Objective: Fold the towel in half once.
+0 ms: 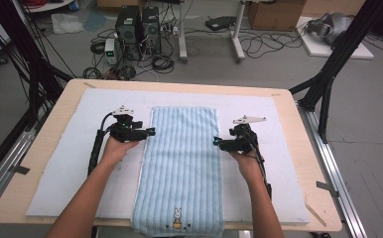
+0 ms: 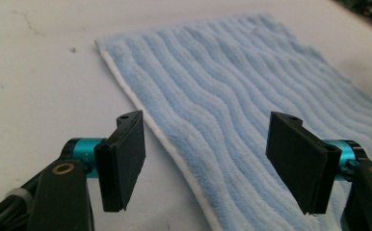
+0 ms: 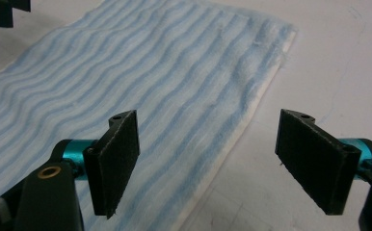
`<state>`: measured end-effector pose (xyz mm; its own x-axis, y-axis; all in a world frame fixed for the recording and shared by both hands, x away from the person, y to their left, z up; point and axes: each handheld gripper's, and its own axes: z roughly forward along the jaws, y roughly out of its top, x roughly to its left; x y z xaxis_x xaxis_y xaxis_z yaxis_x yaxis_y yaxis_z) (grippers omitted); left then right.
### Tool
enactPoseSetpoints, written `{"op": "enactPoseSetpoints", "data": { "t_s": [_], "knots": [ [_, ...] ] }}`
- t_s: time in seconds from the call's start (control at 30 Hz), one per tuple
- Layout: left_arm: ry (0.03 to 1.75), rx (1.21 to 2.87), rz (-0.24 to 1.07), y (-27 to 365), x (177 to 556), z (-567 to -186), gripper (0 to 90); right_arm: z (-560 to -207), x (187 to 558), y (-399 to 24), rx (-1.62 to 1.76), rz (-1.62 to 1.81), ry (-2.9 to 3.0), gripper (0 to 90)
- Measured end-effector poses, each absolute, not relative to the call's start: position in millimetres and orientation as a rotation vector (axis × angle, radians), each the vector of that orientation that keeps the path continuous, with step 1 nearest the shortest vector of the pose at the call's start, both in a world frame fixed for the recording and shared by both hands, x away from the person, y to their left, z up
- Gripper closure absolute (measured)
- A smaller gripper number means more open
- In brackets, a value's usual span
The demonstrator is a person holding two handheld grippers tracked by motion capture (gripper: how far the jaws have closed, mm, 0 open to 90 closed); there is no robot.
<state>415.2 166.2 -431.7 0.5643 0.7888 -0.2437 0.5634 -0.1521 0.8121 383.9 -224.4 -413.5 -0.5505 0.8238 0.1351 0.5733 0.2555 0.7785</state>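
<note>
Between both gaping tongs, striped blue towel, its edges unclamped.

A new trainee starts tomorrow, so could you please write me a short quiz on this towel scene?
1. True or false: the blue striped towel lies flat on the white mat.
2. What does the left gripper straddle with its jaws? A) the towel's long edge B) a cup C) a cable
3. What picture is sewn near the towel's end closest to the person?

Key
1. True.
2. A. The jaws stand apart with the edge between them, not pressed; the right gripper stands the same way at the opposite edge.
3. A small rabbit.
</note>
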Motion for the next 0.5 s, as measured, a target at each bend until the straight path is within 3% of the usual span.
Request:
{"op": "enactPoseSetpoints", "data": {
  "t_s": [0.3,0.5],
  "knots": [
    [1.121,1.917,0.315,156,421,-444,39.9,-424,402,-215,1.362,1.128,2.237,33.7],
    [1.097,1.995,0.364,152,420,-447,52.9,-432,410,-212,1.41,1.06,2.226,40.2]
  ]
}}
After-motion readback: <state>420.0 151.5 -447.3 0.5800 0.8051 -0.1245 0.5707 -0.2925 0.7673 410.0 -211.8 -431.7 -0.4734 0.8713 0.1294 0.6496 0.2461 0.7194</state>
